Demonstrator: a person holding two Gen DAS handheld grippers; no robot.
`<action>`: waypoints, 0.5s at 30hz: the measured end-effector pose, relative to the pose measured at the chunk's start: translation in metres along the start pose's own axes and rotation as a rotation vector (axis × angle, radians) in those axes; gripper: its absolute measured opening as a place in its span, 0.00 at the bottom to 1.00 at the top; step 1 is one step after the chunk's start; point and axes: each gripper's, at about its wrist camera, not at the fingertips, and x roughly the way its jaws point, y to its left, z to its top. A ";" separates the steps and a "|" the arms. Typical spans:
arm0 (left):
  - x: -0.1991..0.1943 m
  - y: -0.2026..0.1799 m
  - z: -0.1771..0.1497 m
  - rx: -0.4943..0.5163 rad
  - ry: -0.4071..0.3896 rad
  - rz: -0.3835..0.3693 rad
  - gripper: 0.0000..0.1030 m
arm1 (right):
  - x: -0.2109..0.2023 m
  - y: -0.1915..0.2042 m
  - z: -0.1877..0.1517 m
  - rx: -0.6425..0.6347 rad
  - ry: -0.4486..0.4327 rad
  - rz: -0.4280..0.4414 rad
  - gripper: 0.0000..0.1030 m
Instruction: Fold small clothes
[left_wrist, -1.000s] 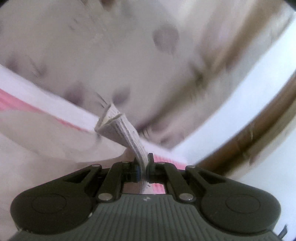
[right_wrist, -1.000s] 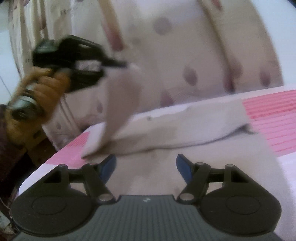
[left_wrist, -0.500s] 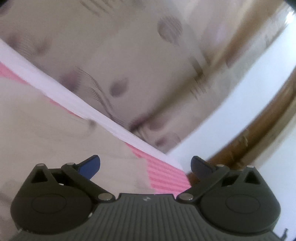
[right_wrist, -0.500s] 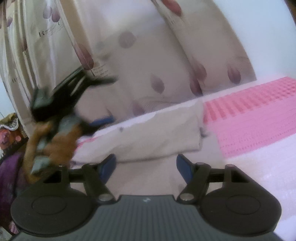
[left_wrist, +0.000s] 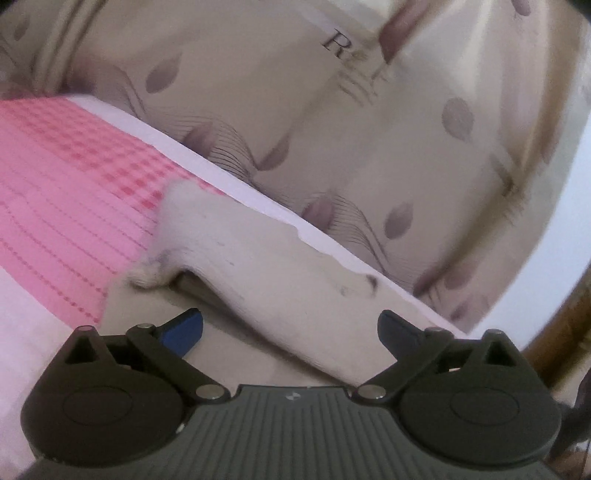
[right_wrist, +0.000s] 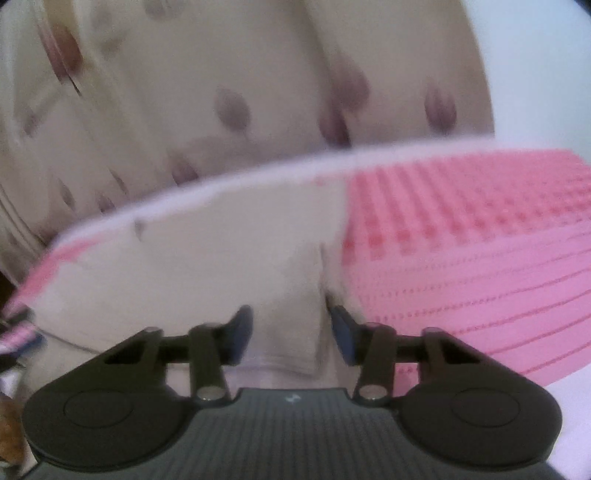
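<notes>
Item: small beige knit garment (left_wrist: 280, 273), folded, lying centre frame in my left view on the pink-and-white checked bedcover (left_wrist: 62, 192).
My left gripper (left_wrist: 291, 328): jaws wide, holding nothing, above the garment.
My right gripper (right_wrist: 291, 332): jaws part-open astride a cloth fold, contact unclear.
Backdrop: cream leaf-print curtain (right_wrist: 229, 92).
</notes>
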 end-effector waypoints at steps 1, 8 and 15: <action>0.002 0.002 0.001 -0.011 0.002 0.002 0.98 | 0.006 0.001 -0.002 -0.004 0.005 -0.011 0.38; -0.014 0.017 0.001 -0.092 -0.043 0.065 1.00 | -0.026 0.029 0.020 -0.085 -0.181 0.053 0.08; -0.015 0.016 0.001 -0.092 -0.059 0.106 1.00 | -0.052 0.029 0.076 -0.111 -0.426 0.005 0.07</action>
